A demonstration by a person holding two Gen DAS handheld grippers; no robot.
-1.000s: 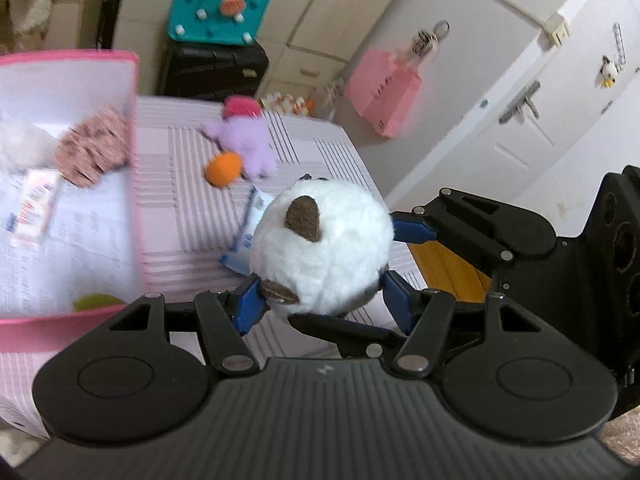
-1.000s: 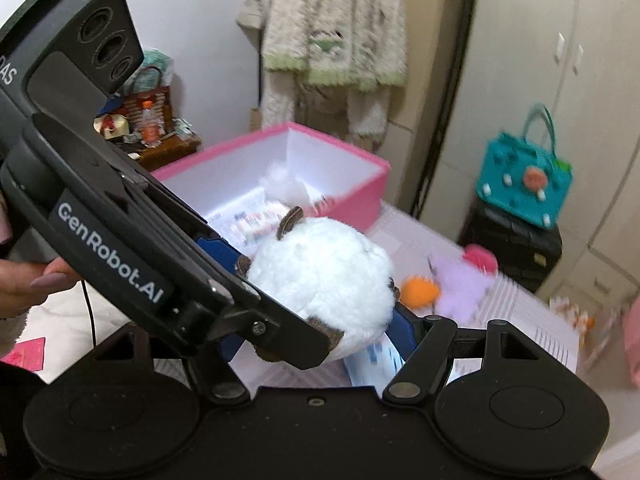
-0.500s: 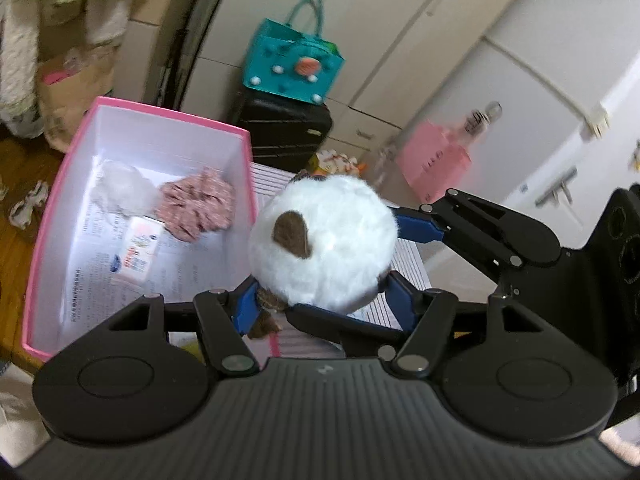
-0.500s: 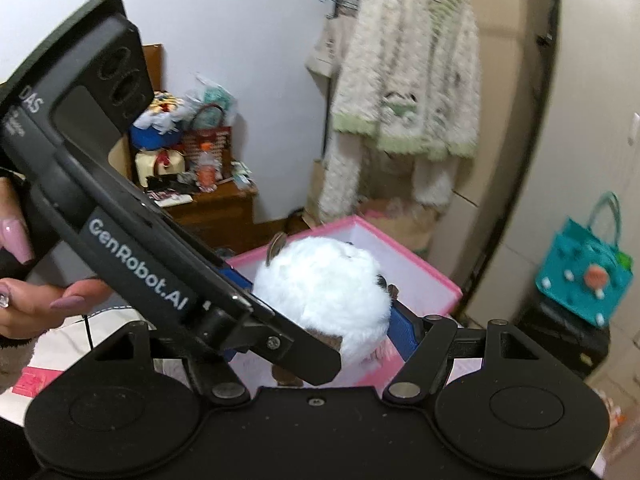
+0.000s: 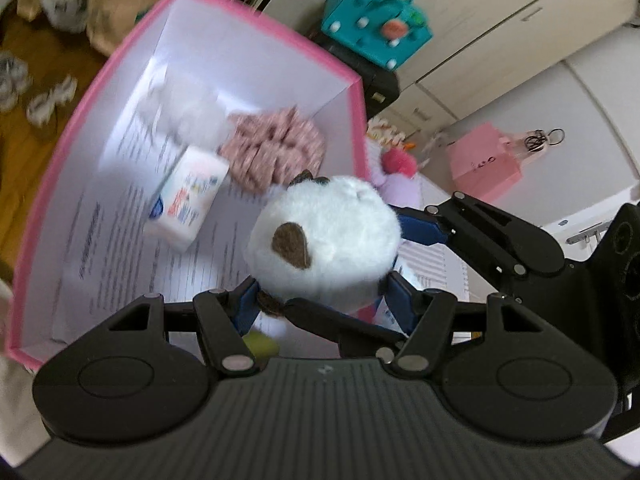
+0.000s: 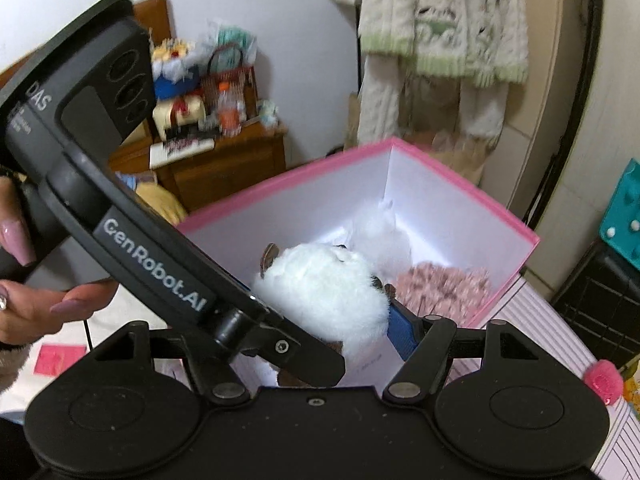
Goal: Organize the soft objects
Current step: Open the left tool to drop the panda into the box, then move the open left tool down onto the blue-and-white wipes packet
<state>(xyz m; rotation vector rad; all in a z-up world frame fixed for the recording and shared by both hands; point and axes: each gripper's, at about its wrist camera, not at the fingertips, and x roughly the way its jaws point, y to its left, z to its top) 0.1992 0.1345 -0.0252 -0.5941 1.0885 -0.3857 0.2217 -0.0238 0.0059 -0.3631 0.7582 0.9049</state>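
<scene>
A white fluffy plush ball (image 5: 324,240) with brown felt ears hangs over the pink box (image 5: 280,36). My left gripper (image 5: 320,298) is shut on it, blue pads pressing its lower sides. My right gripper (image 6: 328,320) is shut on the same plush (image 6: 324,292) from a crossing angle; its blue pad (image 6: 400,332) presses the plush's right side, and its other finger is hidden behind the left gripper's body. In the box lie a pink scrunchie (image 5: 276,152), a tissue pack (image 5: 186,200) and a white fluffy item (image 5: 188,112). A purple plush (image 5: 396,188) lies outside on the table.
The box (image 6: 460,184) stands on a striped tablecloth (image 5: 436,264). A teal bag (image 5: 376,28) sits on a black case, with a pink bag (image 5: 484,168) on the floor by the cupboards. A wooden cabinet (image 6: 224,168) and a hanging sweater (image 6: 440,20) are beyond. A hand (image 6: 40,308) holds the left gripper.
Both grippers have carried the white plush from above the striped table to above the open pink box, and lower. The left gripper has rolled. Both grips are unchanged.
</scene>
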